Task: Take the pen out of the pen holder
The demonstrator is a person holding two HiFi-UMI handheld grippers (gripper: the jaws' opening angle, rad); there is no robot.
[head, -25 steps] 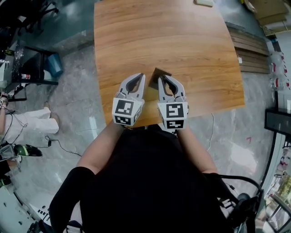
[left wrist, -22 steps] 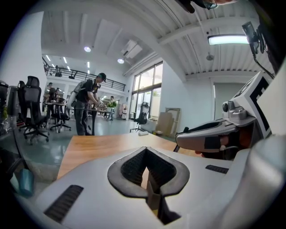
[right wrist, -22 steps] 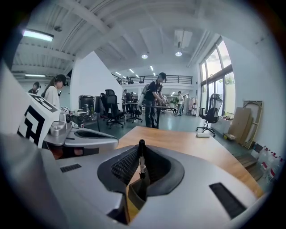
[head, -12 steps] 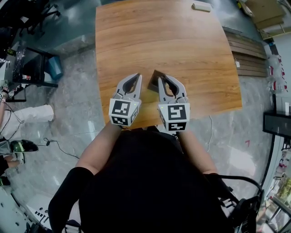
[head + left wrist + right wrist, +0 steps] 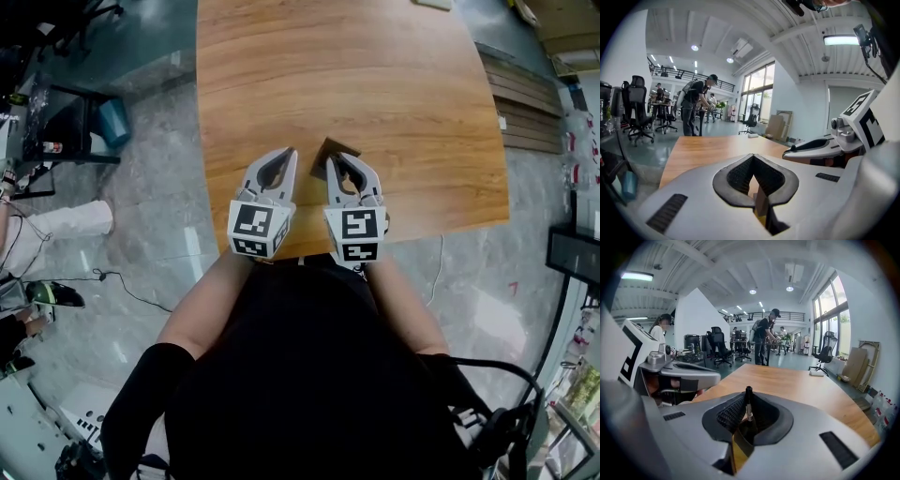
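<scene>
Just inside the wood-grain tabletop's [image 5: 328, 66] near edge, my right claw [image 5: 335, 161] pinches a slim black pen [image 5: 748, 408] standing in the dark, angular holder [image 5: 339, 147]. My left claw [image 5: 289, 156] is pressed together, empty, beside it.

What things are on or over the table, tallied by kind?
Grippers: 2, the left gripper and the right gripper
Pen holder: 1
Pen, standing in the holder: 1
Small white object at the far end of the table: 1
Total: 5
</scene>
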